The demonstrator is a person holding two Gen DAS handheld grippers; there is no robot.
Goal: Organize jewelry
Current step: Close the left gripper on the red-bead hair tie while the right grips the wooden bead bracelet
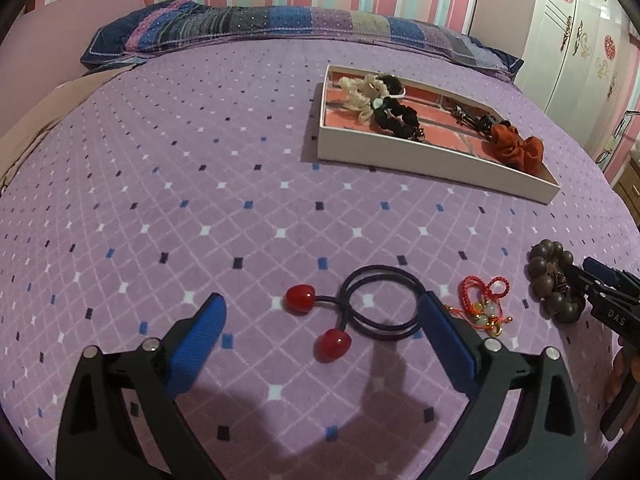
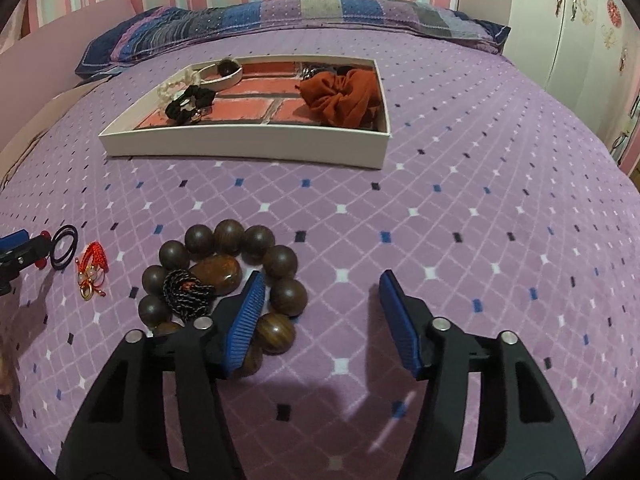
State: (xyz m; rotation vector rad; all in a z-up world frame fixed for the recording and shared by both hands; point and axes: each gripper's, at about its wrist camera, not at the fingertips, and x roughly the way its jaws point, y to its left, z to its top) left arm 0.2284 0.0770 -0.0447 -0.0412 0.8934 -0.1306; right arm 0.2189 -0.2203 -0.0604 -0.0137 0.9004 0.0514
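A black hair tie with two red hearts [image 1: 340,316] lies on the purple bedspread between the open jaws of my left gripper [image 1: 322,310]. A red cord charm [image 1: 482,300] lies just right of it. A brown wooden bead bracelet [image 2: 224,276] lies on the bedspread; my right gripper [image 2: 320,284] is open, its left finger [image 2: 244,320] over the bracelet's right side. The white box [image 2: 248,144] with a brick-pattern floor holds an orange scrunchie [image 2: 340,96], black and cream hair ties [image 2: 188,100] and dark clips.
A patchwork pillow [image 1: 248,28] lies across the head of the bed. A white wardrobe [image 1: 580,52] stands to the right. The bedspread [image 1: 200,180] stretches wide between the loose items and the box.
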